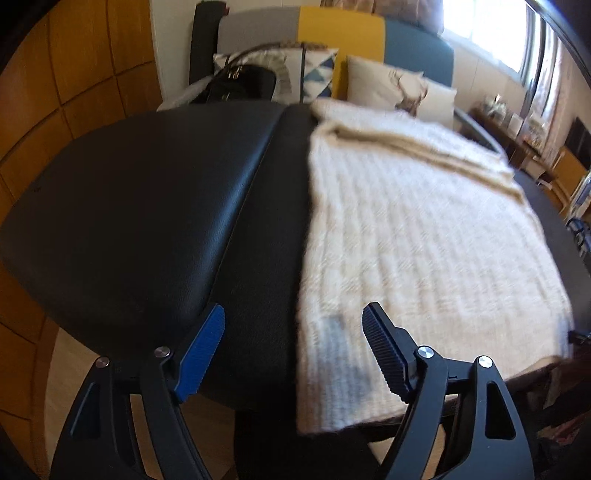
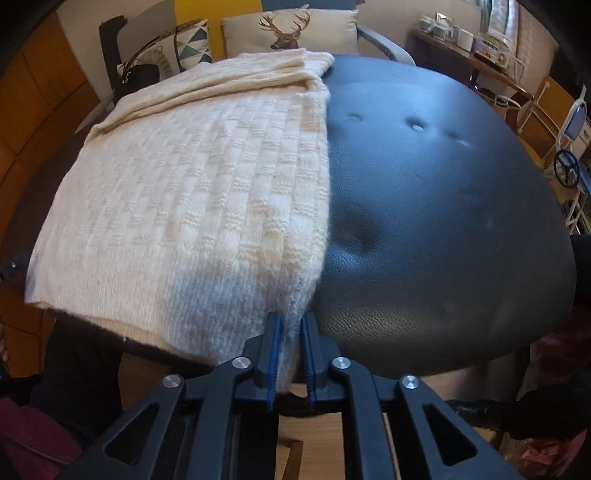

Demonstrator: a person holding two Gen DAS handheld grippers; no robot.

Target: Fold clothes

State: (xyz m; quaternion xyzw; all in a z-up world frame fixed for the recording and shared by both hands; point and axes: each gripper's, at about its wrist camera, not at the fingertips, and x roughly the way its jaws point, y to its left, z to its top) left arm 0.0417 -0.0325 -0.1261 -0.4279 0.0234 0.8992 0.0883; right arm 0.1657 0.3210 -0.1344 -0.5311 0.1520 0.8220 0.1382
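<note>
Here, cream sweater [image 2: 192,192] on black padded seat [image 2: 443,221], bedrm w/ pillows [image 1: 384,83] behind.

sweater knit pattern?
Cream sweater, checkerboard-like block knit; clearest in the right wrist view.

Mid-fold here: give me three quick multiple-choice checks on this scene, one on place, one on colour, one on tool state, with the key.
1. Where does the sweater lie?
A. on the black cushion
B. on the floor
C. on the deer pillow

2. What colour is the sweater?
A. grey
B. cream
C. blue

3. How do the tools stand?
A. both open
B. left tool shut, right open
C. left open, right tool closed on the sweater's near corner

Key: 1 A, the knit spreads over the black padded surface. 2 B, it is cream in both views. 3 C, the left jaws stand wide with nothing gripped, while knit is pinched between the right pads.
</note>
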